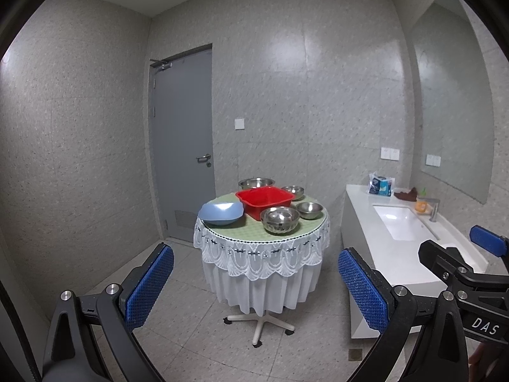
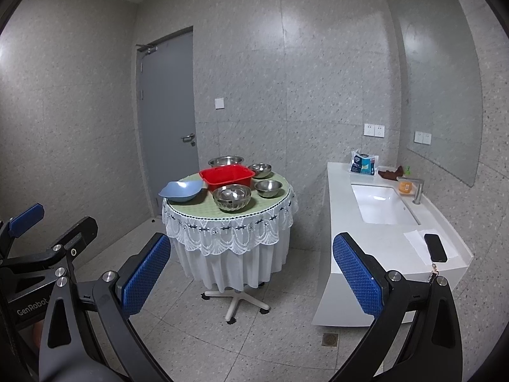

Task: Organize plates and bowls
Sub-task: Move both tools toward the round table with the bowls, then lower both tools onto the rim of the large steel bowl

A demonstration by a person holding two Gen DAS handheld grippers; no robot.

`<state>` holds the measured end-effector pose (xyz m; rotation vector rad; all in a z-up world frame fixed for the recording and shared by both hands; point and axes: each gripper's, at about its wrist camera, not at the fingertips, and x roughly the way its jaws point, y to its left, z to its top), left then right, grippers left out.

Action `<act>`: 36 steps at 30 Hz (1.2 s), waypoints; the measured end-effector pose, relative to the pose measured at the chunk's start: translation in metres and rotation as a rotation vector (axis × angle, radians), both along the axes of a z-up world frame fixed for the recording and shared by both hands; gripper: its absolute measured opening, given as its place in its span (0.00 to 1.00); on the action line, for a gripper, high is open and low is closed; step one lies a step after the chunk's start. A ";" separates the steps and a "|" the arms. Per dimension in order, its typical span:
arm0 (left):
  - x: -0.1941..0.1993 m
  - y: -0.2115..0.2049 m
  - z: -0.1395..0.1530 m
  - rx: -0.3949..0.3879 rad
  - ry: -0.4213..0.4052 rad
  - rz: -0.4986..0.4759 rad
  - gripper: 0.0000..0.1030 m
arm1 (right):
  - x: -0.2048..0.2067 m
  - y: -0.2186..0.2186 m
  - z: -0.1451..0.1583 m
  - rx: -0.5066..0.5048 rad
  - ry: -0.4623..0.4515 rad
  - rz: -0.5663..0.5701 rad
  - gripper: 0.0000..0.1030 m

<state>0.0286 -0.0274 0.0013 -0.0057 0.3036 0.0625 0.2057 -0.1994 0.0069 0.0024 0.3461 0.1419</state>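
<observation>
A tiled washroom holds a round surface (image 1: 261, 232) far ahead, between the left gripper (image 1: 256, 289) jaws, spread apart, empty. From the right gripper (image 2: 251, 278), likewise agape, steel bowls (image 2: 231, 197) ring the red basin (image 2: 226, 176), awaiting stacking.

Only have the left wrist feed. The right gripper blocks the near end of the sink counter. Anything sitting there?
Observer: Yes, a black phone lies flat near that end of the counter.
Operator: Directly on the counter?
Observer: No, on a white sheet of paper, between the sink basin and the counter's end.
Operator: Right gripper holding anything?
Observer: No. The right gripper is open, with nothing between its pads.
</observation>
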 end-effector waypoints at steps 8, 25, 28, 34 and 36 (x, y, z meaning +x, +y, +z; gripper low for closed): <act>0.042 0.003 0.012 0.002 0.022 -0.001 0.99 | 0.034 0.007 0.005 0.003 0.024 -0.001 1.00; 0.282 0.097 0.020 -0.026 0.061 -0.101 0.99 | 0.198 0.063 0.005 0.014 0.070 -0.088 1.00; 0.324 0.115 0.018 -0.029 0.062 -0.114 0.99 | 0.229 0.076 0.004 0.020 0.075 -0.101 1.00; 0.395 0.136 0.010 -0.032 0.097 -0.111 0.99 | 0.286 0.094 -0.005 0.020 0.115 -0.093 1.00; 0.419 0.140 0.009 -0.037 0.110 -0.102 0.99 | 0.303 0.098 -0.009 0.013 0.128 -0.087 1.00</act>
